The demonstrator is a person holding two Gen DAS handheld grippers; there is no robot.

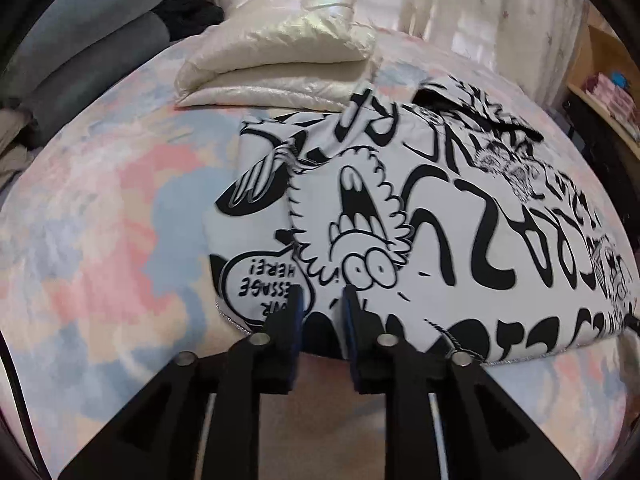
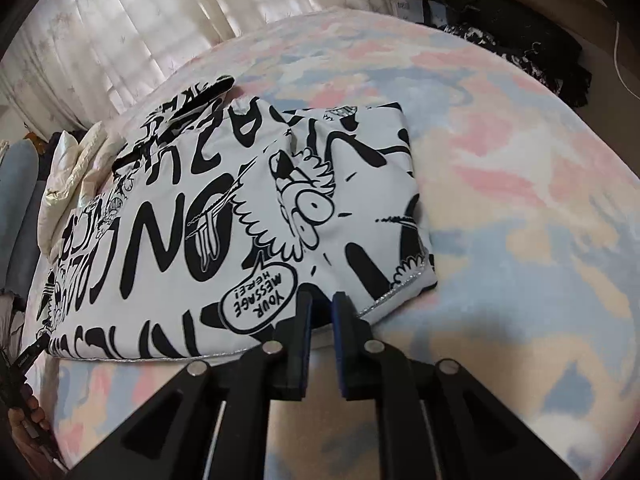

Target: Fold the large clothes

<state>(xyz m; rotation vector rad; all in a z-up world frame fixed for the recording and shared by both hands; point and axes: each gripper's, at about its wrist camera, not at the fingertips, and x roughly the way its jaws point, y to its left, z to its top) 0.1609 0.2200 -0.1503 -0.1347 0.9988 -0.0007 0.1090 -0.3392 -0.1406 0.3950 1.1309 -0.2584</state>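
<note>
Left gripper (image 1: 322, 300): jaws slightly apart over the near hem of the graffiti-print garment (image 1: 420, 216), nothing pinched. The garment lies folded on the pastel bedspread (image 1: 100, 240), its long axis running left to right along that hem. Folded cream quilt (image 1: 280, 60) sits just beyond the garment's far-left corner, touching it — not in the way. Right gripper (image 2: 322, 300): jaws narrowly apart at the same hem, nearer the garment's right end, beside the speech-bubble print (image 2: 260, 300). Bedspread right of the garment is free — judged room for the next fold.
</note>
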